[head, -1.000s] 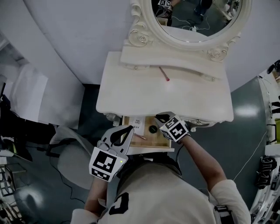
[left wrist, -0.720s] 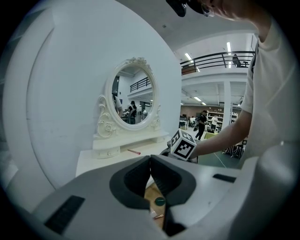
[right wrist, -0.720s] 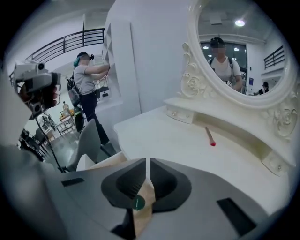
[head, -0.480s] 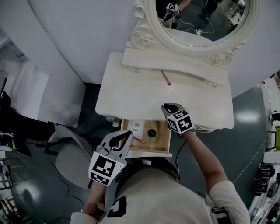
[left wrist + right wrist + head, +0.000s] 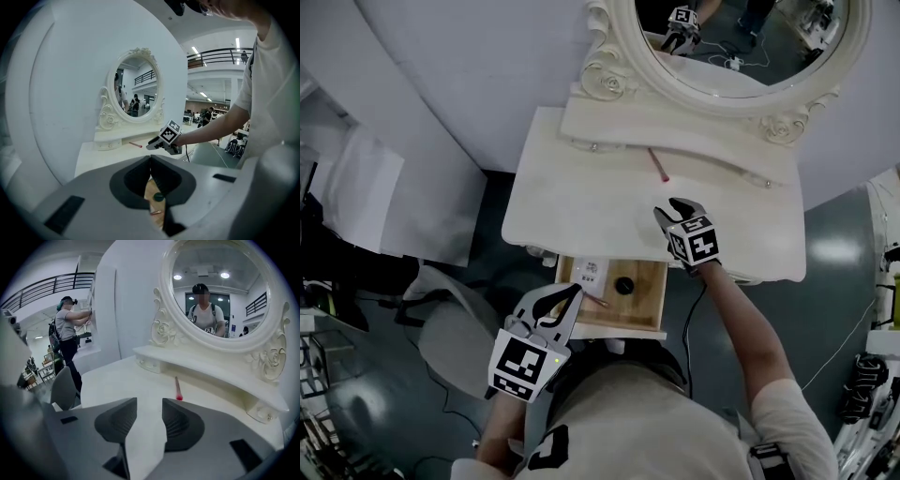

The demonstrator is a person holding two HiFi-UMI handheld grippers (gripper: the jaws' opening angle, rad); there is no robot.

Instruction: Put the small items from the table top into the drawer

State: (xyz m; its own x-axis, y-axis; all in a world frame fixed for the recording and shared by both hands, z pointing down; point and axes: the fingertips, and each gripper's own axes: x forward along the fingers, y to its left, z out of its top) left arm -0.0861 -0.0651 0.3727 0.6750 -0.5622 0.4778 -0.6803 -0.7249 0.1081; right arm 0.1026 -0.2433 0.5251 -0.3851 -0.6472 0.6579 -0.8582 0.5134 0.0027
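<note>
A thin stick with a red tip (image 5: 656,165) (image 5: 177,389) lies on the white dressing table (image 5: 572,202) close to the mirror shelf. My right gripper (image 5: 672,210) (image 5: 149,401) hovers over the table top just short of the stick. Its jaws have just been opening and stand open with nothing between them. Below the table edge the wooden drawer (image 5: 649,298) is pulled out; in it lie a white card (image 5: 589,273), a black round item (image 5: 624,285) (image 5: 158,197) and a small pinkish stick (image 5: 596,300). My left gripper (image 5: 572,291) (image 5: 150,158) is shut and empty at the drawer's front left.
An oval mirror (image 5: 741,37) in an ornate white frame stands on a raised shelf (image 5: 675,131) at the back of the table. A grey chair (image 5: 450,328) sits to the left of the drawer. A curved white wall (image 5: 459,84) runs behind the table.
My right gripper has left the drawer and moved forward over the table top toward the red-tipped stick, and its jaws have opened. The left gripper has hardly moved.
</note>
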